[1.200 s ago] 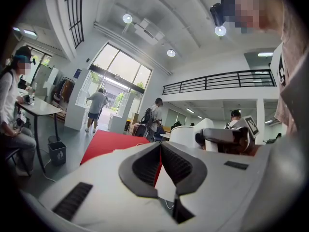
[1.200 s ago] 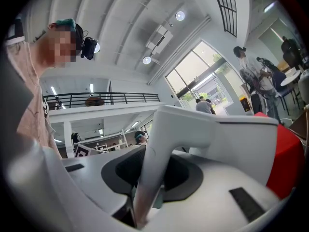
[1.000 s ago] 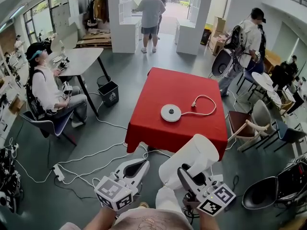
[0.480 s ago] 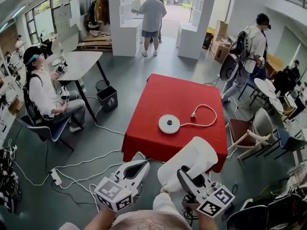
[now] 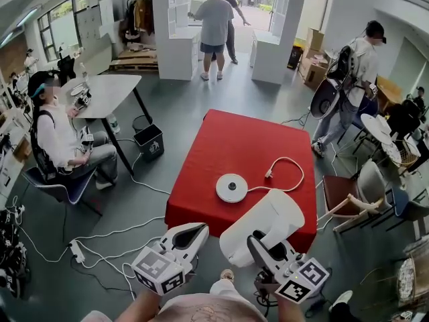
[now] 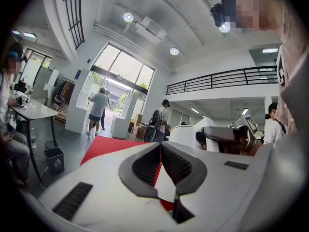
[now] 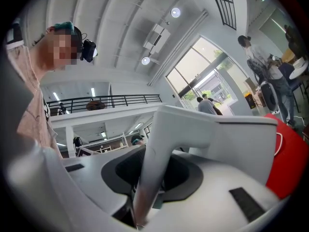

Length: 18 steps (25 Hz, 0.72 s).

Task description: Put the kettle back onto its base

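In the head view my right gripper (image 5: 260, 244) is shut on the handle of the white kettle (image 5: 265, 221), held in the air just short of the red table's (image 5: 234, 136) near edge. In the right gripper view the kettle's handle (image 7: 155, 163) runs between the jaws, and the kettle's body (image 7: 231, 141) fills the space ahead. The round white base (image 5: 232, 187) lies on the table's near half, its white cord (image 5: 287, 174) looping to the right. My left gripper (image 5: 195, 230) is level beside the kettle, jaws together and empty; the left gripper (image 6: 161, 147) sees the kettle (image 6: 187, 135) to its right.
Chairs (image 5: 365, 180) stand right of the table. A seated person (image 5: 59, 134) is at a grey table (image 5: 107, 89) to the left, with a black bin (image 5: 149, 142) nearby. Cables (image 5: 100, 237) trail over the floor at the left. Other people stand at the back.
Both grippers and the kettle have come closer to the red table; the table and the base now lie nearer in the head view. Neither grip has changed.
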Motion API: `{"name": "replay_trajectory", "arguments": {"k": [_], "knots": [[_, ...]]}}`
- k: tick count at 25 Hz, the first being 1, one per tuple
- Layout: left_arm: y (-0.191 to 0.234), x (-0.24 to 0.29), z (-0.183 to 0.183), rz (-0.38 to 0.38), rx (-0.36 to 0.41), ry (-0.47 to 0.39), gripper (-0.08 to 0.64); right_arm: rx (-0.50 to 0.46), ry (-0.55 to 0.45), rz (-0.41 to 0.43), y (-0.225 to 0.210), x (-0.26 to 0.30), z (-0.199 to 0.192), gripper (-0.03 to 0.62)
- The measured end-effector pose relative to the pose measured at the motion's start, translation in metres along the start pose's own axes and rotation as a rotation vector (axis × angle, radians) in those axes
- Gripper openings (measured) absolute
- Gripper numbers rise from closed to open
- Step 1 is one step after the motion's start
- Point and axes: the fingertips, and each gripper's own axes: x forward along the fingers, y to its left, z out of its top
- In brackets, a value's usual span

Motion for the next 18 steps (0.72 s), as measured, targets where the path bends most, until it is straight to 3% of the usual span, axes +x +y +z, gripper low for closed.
{"name": "replay_trajectory", "arguments": {"k": [18], "knots": [[0.028, 0.108, 0.020, 0.092, -0.010, -0.035, -0.012, -0.009, 0.054, 0.090, -0.101, 0.023, 0.040, 0.123]]}}
